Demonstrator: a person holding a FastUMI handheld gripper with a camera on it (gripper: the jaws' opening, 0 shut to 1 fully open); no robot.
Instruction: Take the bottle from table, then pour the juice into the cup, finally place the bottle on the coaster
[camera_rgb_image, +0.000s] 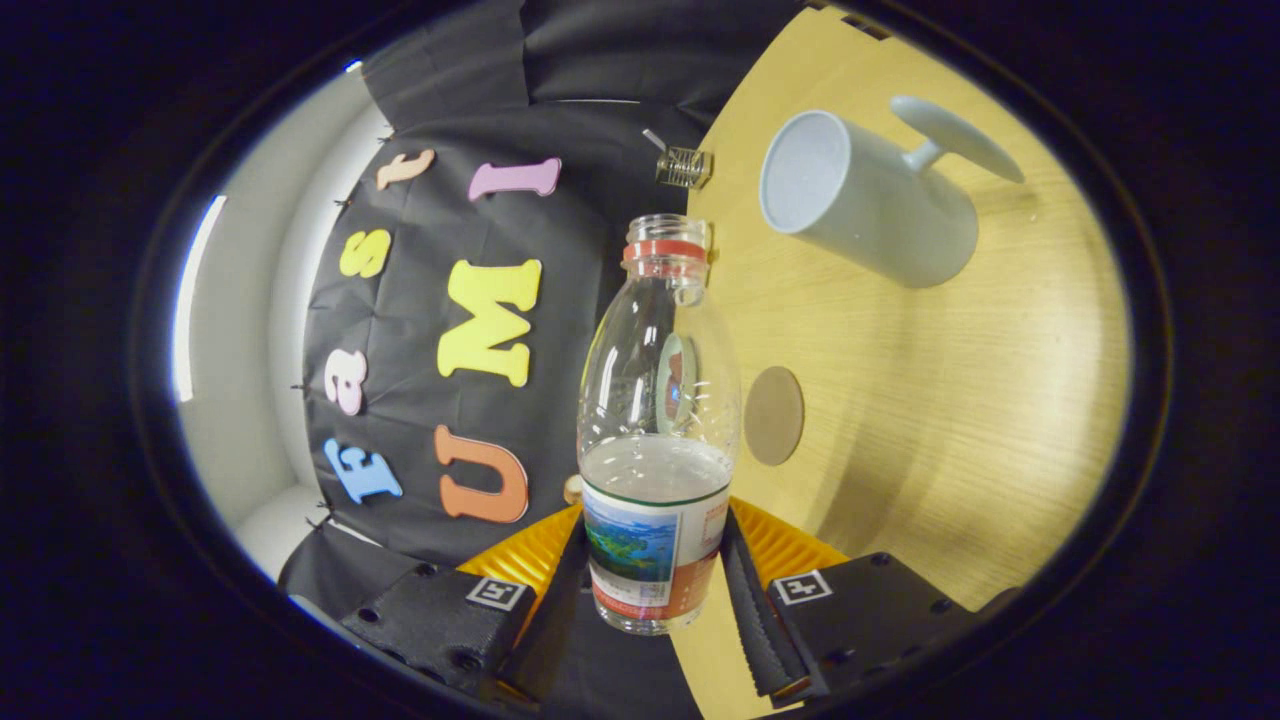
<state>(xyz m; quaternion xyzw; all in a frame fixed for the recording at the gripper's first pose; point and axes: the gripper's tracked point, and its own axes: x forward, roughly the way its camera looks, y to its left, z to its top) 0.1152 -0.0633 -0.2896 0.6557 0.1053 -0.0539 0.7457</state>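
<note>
Brightness: even and fairly strong across the wooden table (960, 400), dimmer toward the rim of the view.
Light source: a white strip light (193, 300) glares on the pale wall past the black cloth.
Shadows: the cup (865, 195) throws a soft shadow on the table beneath it.
Glare: small highlights on the clear bottle (655, 420) held between the gripper (655, 585) fingers.
Distortion: strong fisheye bending; the table edge and cup curve outward.
Focus: the centre is sharp; the fingers look slightly soft.

I count one bottle (657, 430), uncapped and part full, held between two gripper fingers (755, 600). One cup (865, 200) is on the table (980, 420). One round coaster (773, 415) lies there. One small metal clip (684, 166) sits at the far edge.
</note>
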